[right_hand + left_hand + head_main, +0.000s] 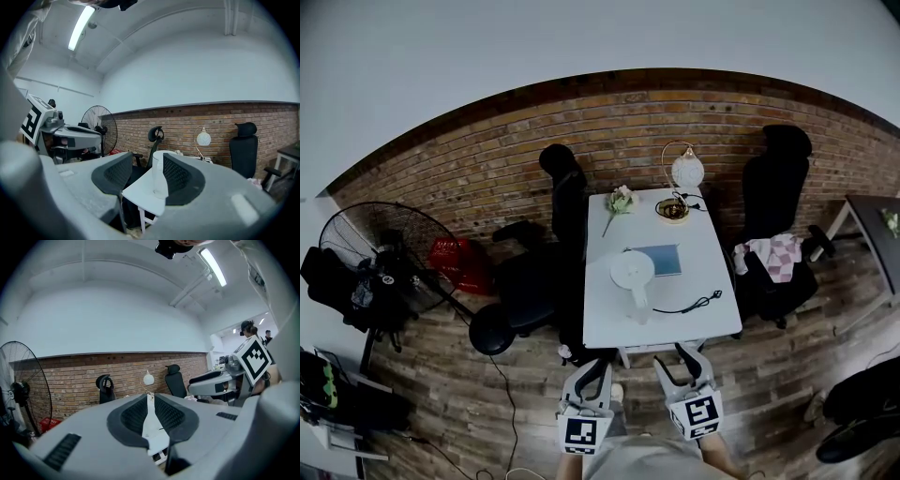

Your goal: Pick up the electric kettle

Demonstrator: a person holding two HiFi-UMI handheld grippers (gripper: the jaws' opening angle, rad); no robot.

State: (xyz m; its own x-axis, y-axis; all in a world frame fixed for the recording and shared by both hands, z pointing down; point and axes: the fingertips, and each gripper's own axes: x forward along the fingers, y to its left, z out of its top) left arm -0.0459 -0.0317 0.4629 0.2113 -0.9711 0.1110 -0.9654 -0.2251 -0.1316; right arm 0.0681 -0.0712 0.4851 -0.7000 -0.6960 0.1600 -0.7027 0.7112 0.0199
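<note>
The white cylindrical electric kettle (633, 272) is stood upright on the white rectangular table (712, 291) (untouched), ahead of the grey left gripper (596, 364), closed empty, and the grey right gripper (686, 356), whose jaws are spread apart.

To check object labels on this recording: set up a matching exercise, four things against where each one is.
Things:
1. electric kettle
2. globe lamp
3. checked cloth
4. standing fan

Places:
A. off to the left of the table, by the red bag
B. draped on the black chair right of the table
C. table's far end, near the brick wall
D. mid-table, beside the blue book

Pairs: 1-D, 2-C, 3-B, 4-A.
</note>
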